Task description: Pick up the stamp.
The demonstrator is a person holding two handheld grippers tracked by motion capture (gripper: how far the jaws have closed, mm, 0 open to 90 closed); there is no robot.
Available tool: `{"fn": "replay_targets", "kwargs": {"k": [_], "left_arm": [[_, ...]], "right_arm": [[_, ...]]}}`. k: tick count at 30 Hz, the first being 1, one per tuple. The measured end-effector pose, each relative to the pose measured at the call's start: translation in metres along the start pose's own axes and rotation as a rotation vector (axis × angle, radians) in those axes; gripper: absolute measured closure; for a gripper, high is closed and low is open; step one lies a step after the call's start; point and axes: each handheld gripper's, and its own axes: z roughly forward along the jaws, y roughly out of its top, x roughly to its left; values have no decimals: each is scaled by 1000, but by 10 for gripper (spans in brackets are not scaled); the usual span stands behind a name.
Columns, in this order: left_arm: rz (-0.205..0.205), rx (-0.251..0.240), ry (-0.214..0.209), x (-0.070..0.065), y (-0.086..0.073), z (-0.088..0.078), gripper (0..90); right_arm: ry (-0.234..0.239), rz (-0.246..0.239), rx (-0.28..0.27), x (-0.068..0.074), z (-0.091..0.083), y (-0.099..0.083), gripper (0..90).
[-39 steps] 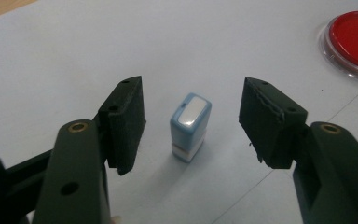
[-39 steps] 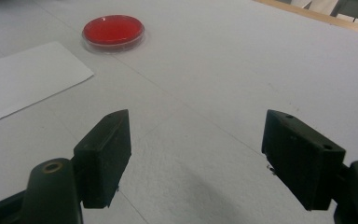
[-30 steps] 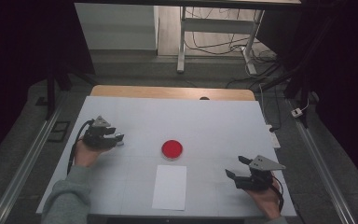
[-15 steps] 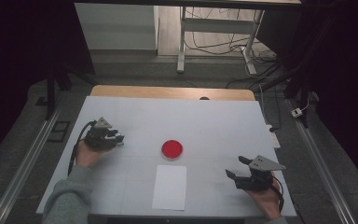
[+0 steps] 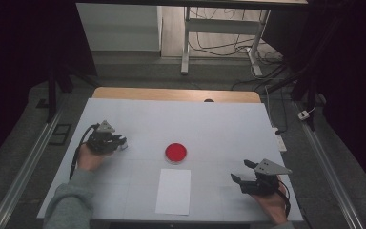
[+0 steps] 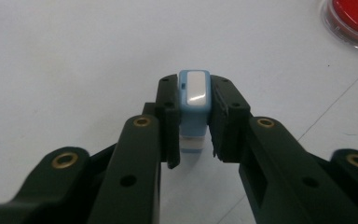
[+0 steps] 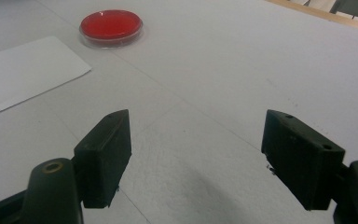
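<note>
My left gripper rests at the table's left, its jaws pointing toward the middle. Those jaws have just been closing, and in the left gripper view both pads press on a small blue stamp-like block with a white top, which stands upright on the table. A round red dish sits at the table's centre, to the right of that gripper. Just in front of the dish lies a white paper sheet. My right gripper stands open near the front right, with nothing between its jaws.
The white table top has a wooden strip along its far edge. The red dish and paper sheet lie ahead and left of the right gripper. Cables and a desk frame stand on the floor beyond.
The left gripper's jaws have drawn together on the small blue block. Both hands and the right gripper stay where they were.
</note>
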Motion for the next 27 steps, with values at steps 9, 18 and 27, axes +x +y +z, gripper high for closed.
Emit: {"fn": "replay_targets", "kwargs": {"k": [9,18,27], "left_arm": [[24,-5,26,-1,0,-3,760],[16,-27,23,-2,1,-7,760],[-19,-56,0,0,1,-13,760]], "right_arm": [[3,1,-8,0,0,0,239],[2,-2,-4,0,0,0,239],[1,-1,-8,0,0,0,240]]}}
